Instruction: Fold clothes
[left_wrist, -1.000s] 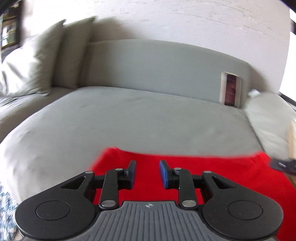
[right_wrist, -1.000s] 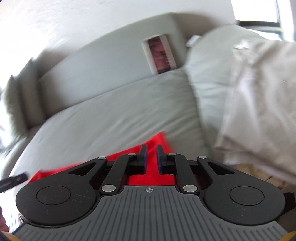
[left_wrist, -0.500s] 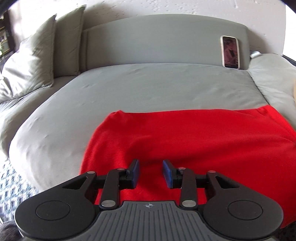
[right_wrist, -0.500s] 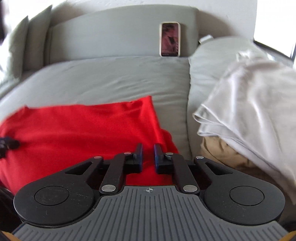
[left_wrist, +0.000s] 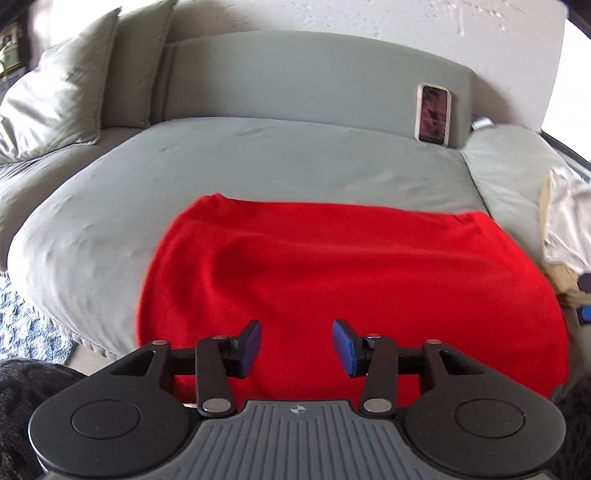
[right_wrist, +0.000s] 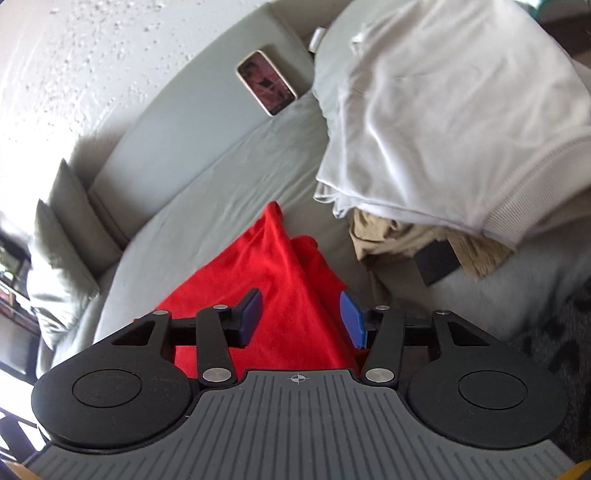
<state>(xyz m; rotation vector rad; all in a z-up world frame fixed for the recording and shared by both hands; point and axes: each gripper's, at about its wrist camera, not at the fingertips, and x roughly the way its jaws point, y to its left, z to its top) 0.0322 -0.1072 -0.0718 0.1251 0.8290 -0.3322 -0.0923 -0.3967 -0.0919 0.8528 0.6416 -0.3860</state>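
Grey-green fabric sofa (left_wrist: 295, 162) carries the red knit garment (left_wrist: 351, 280) spread flat at its front edge, seemingly unfolded, beside a heap of white and tan clothes (right_wrist: 443, 122) awaiting folding, while left hand-held gripper (left_wrist: 296, 345) and right hand-held gripper (right_wrist: 301, 319) gape empty above it.

bright daylight, fisheye warp, slight blur

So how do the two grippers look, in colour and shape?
Both look alike. The left gripper and right gripper have black linkage arms with silver rivets, blue pads on the fingers, two round black discs and a grey ribbed base with a small crosshair mark. No cables show.
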